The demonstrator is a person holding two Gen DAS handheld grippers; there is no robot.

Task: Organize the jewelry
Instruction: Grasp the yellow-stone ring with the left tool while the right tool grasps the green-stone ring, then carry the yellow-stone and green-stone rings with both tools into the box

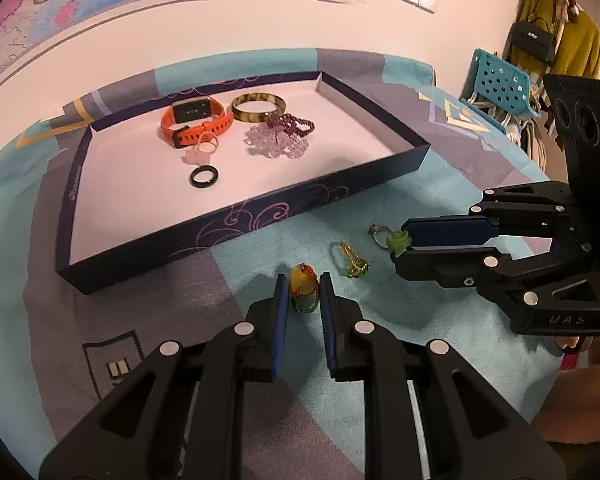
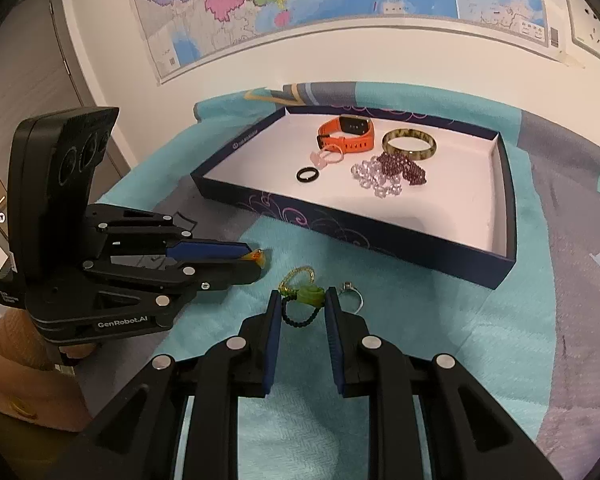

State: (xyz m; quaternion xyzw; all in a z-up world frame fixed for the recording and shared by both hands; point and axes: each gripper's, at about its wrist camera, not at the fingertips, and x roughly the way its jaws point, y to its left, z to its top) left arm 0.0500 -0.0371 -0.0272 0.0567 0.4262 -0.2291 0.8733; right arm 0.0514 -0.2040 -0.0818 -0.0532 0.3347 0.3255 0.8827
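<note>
My left gripper (image 1: 304,280) is shut on a yellow amber pendant (image 1: 303,286) with a red top and a green base, low over the teal cloth. In the right wrist view only the pendant's orange tip (image 2: 257,257) shows between the left gripper's (image 2: 256,261) jaws. My right gripper (image 2: 303,297) is shut on a green flower ring (image 2: 310,295) with a black beaded loop hanging below it. The left wrist view shows the same green flower ring (image 1: 397,241) in the right gripper's (image 1: 398,246) jaws. A gold ring (image 1: 350,260) and a silver ring (image 1: 376,232) lie loose between the grippers.
A navy tray (image 1: 220,232) with a white floor lies beyond the grippers. It holds an orange watch (image 1: 196,122), a mottled bangle (image 1: 259,107), purple beads (image 1: 290,123), clear beads (image 1: 276,145), a pink ring (image 1: 205,148) and a black ring (image 1: 204,177). A blue chair (image 1: 500,84) stands at the right.
</note>
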